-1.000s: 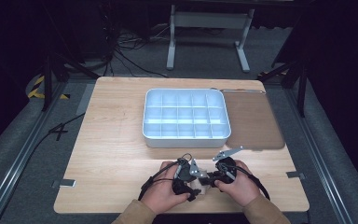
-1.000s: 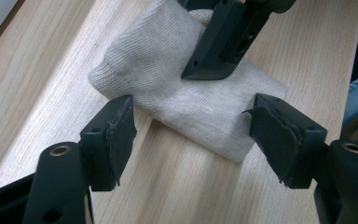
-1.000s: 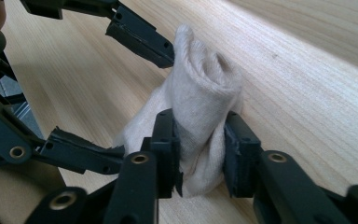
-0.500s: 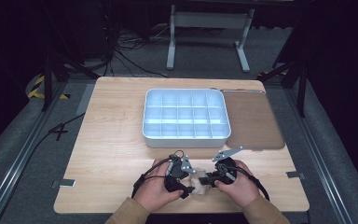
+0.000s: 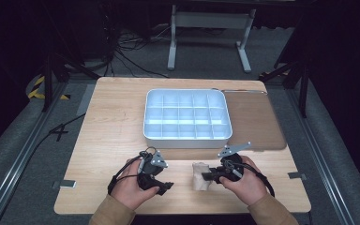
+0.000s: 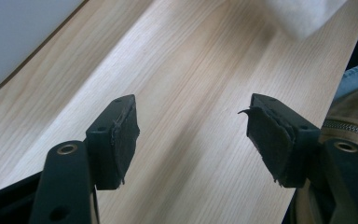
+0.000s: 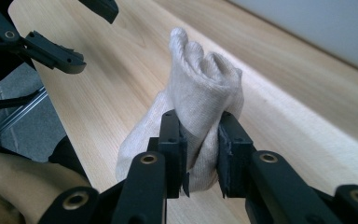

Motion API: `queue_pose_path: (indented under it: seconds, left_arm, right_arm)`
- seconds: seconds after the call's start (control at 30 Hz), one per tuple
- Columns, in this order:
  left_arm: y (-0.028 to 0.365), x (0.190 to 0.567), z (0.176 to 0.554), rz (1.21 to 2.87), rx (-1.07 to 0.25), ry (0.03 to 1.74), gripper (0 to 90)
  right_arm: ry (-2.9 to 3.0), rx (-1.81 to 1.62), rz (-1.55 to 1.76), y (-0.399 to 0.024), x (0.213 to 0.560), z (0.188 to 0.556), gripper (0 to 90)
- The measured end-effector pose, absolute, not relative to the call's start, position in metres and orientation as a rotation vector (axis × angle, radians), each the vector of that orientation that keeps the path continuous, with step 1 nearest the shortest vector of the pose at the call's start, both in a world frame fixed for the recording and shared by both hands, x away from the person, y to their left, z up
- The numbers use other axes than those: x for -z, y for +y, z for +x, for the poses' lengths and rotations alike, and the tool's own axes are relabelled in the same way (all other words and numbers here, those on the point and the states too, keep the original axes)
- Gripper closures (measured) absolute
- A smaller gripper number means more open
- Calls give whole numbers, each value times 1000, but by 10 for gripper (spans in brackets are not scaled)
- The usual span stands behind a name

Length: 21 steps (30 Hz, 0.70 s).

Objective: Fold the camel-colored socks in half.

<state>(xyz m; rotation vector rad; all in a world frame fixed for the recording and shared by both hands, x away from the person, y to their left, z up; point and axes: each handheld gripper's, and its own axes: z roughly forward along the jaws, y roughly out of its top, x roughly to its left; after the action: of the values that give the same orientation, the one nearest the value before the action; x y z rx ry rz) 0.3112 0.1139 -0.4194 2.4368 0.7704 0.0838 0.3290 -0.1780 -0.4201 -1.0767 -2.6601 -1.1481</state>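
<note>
Held thing: a beige sock (image 7: 200,107), bunched up, on the near side of the organizer tray (image 5: 186,136), at the table's front edge.
My right gripper (image 7: 200,161): jaws have just been closing; now pinched tight on the sock's bunched middle, fabric bulging above the pads.
My left gripper (image 6: 191,140): jaws wide apart, nothing between them, just bare wooden table (image 6: 191,70); it sits to the left of the sock, apart from it.
Handling: I judge it light, soft and floppy, not fragile; loose ends will droop, so grip where folds stack.
Organizer tray: white, divided into many compartments; all look empty.
</note>
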Motion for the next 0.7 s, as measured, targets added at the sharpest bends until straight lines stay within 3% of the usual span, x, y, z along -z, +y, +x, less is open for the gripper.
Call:
queue_pose_path:
  seconds: [0.7]
  left_arm:
    - [131, 410, 316, 2390, -115, 816, 344]
  right_arm:
    - [-2684, 1224, -1085, -189, 376, 343, 744]
